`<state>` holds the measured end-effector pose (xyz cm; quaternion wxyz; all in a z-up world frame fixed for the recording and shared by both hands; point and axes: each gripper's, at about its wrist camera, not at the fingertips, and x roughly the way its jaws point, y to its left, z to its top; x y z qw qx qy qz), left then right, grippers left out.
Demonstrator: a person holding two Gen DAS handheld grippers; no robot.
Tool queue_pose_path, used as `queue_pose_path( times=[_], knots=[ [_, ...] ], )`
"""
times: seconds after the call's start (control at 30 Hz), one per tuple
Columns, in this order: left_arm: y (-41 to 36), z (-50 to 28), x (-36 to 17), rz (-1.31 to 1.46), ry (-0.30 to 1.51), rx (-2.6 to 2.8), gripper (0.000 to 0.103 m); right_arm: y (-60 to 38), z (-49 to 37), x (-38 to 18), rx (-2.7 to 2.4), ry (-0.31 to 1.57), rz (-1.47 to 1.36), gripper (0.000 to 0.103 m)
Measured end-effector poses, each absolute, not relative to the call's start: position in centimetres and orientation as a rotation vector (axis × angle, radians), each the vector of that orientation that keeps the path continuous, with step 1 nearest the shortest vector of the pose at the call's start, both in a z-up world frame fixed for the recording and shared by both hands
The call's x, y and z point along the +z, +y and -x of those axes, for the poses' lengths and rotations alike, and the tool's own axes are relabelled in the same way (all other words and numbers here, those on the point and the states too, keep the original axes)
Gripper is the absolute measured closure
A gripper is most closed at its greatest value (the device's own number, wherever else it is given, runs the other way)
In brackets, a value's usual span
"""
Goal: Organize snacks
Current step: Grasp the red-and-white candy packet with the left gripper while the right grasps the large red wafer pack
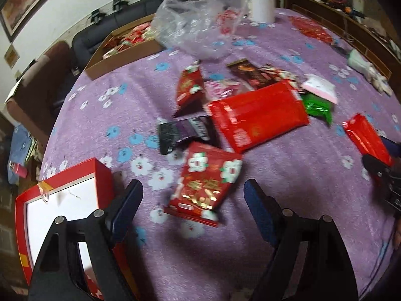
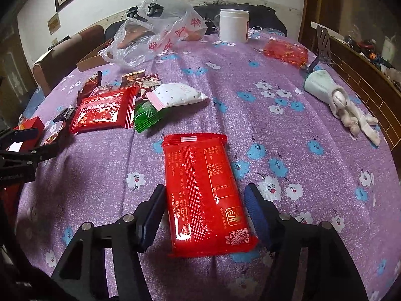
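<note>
**Two packets lined up, neither yet gripped**

The right gripper (image 2: 204,208) stood low over the table (image 2: 300,130) with its jaws wide on either side of a long red packet (image 2: 204,195), the pads just beside its edges and seemingly not yet pressing. To my eye the sensible way was to close across the packet's narrow width near the middle, squarely, so the slick wrapper would not twist out.

The left gripper (image 1: 193,200) also had its jaws wide, with a red flowered packet (image 1: 205,183) lying between and slightly ahead of them; the picture there was blurred.

More snacks lay in a loose heap mid-table, among them a large red pack (image 1: 258,118) and a green packet (image 2: 146,116). A red box (image 1: 60,200) sat by the left gripper, its white inside showing nothing I could make out. A cardboard box (image 1: 120,50) at the far edge already held red packets. A crumpled plastic bag (image 2: 160,30) lay behind; its contents were unclear.
</note>
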<state>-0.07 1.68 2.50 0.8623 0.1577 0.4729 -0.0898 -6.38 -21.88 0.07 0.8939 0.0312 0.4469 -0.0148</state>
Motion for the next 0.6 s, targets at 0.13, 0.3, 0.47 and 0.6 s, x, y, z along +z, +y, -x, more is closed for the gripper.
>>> queue_pose_path(
  times=[0.13,0.3,0.47,0.6],
  knots=[
    [2.9,-0.9,1.6,-0.277,1.037,-0.172,0.023,-21.9,6.4,0.1,-0.031,0.927,-0.065,0.036],
    [2.7,-0.6,1.7,-0.231,1.038,-0.244,0.064,-21.7,6.4,0.1,-0.040,0.925,-0.049,0.044],
    [2.9,0.0,1.7,-0.206,1.025,-0.255,0.066,-20.4,6.7,0.3,-0.050,0.915,-0.002,0.056],
    [3.2,1.0,2.4,-0.179,1.014,-0.281,0.072,-20.5,6.8,0.3,-0.053,0.919,-0.038,0.056]
  ],
)
